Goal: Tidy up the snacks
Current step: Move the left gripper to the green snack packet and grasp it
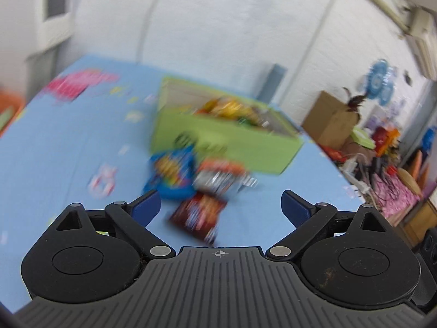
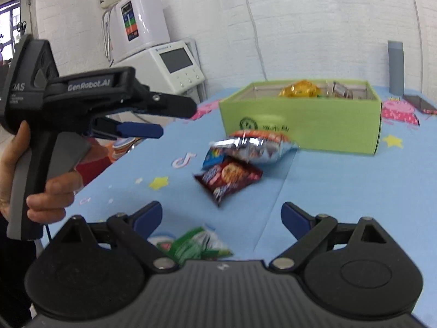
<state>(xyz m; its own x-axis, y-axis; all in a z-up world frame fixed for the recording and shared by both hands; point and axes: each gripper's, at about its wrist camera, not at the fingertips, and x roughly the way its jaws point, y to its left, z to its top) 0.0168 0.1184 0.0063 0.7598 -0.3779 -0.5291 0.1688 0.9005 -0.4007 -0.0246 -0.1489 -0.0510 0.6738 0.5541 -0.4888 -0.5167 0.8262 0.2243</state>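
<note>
A green box stands on the blue mat and holds several snack packets. In front of it lie a silver-and-orange bag, a blue bag and a dark red cookie packet. A green packet lies close under my right gripper, which is open and empty. My left gripper is open and empty, held above the mat short of the red packet; it also shows in the right wrist view.
The blue mat covers the table. A white machine stands beyond the table's left edge. A grey cylinder and a dark flat item sit at the back right. Cardboard boxes and clutter lie off to the right.
</note>
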